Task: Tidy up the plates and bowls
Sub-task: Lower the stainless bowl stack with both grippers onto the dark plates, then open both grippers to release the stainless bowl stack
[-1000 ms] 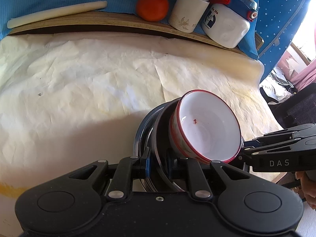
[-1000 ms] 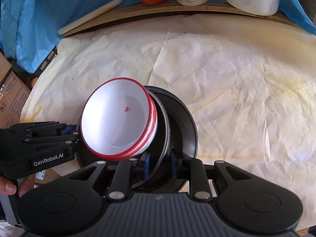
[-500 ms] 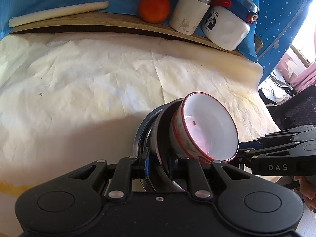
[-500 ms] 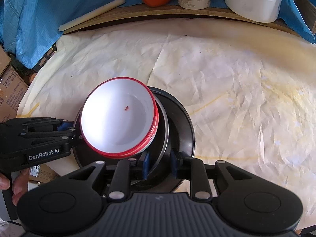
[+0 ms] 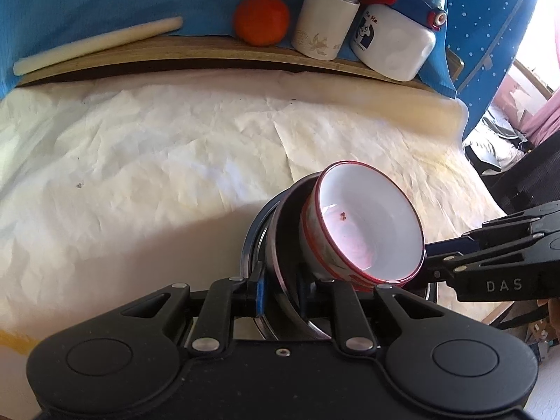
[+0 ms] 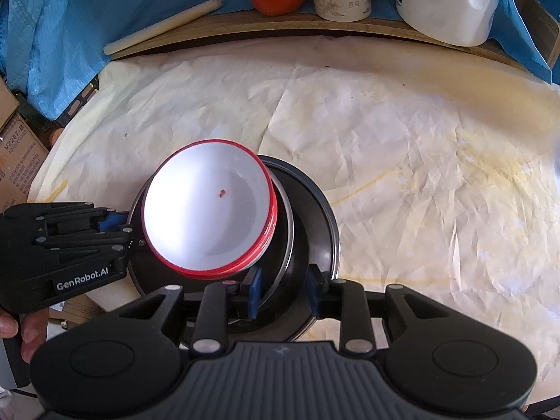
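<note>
A white bowl with a red rim (image 5: 367, 234) (image 6: 210, 213) sits nested in a stack of dark plates (image 5: 280, 245) (image 6: 311, 217). My left gripper (image 5: 280, 288) is shut on the near rim of the stack; it also shows at the left of the right wrist view (image 6: 129, 225). My right gripper (image 6: 283, 288) is shut on the stack's rim from the other side; it also shows at the right of the left wrist view (image 5: 434, 255). The stack tilts and hangs above the paper-covered table (image 6: 402, 161).
A wooden shelf (image 5: 196, 52) at the back holds a white rod (image 5: 98, 43), an orange fruit (image 5: 261, 18), a white canister (image 5: 325, 24) and a white jug with a blue lid (image 5: 395, 35). Blue cloth hangs behind. Cardboard boxes (image 6: 17, 154) stand off the table's left edge.
The stack with the bowl has shifted slightly forward over the table, held by both grippers. The bowl has tilted a little more toward the right gripper.
</note>
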A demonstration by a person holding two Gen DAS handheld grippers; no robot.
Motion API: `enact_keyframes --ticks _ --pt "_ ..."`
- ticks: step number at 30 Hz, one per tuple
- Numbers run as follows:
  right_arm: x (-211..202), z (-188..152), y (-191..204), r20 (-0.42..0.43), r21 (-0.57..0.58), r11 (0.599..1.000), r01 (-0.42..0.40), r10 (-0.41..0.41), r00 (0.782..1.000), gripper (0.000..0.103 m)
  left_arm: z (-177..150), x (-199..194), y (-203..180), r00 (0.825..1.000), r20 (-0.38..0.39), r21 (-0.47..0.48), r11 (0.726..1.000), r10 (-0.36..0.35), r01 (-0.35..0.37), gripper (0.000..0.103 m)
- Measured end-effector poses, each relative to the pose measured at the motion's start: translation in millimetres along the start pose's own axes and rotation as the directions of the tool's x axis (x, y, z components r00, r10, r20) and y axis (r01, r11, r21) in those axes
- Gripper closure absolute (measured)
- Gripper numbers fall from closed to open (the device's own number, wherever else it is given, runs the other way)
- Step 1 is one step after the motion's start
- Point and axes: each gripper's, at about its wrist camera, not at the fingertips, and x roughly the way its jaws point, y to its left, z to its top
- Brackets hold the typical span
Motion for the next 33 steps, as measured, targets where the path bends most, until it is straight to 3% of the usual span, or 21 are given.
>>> enact_keyframes --ticks 16,21,33 --pt "-0.1 -0.9 0.2 0.007 0.004 1.000 -0.011 0.011 1.000 0.068 2.6 -1.4 -5.1 0.999 0.006 0.100 0.994 0.032 -0.032 0.083" --pt "-2.5 -0.8 1.3 0.011 -0.001 1.000 0.009 -0.009 1.000 0.068 -1.1 -0.5 -17.3 0.997 0.021 0.166 0.983 0.070 -0.073 0.082" --pt "-11.8 0.2 -5.8 0.037 0.020 1.000 0.007 -0.007 0.999 0.064 4.0 -1.3 -14.2 0.998 0.008 0.155 0.986 0.066 -0.067 0.082"
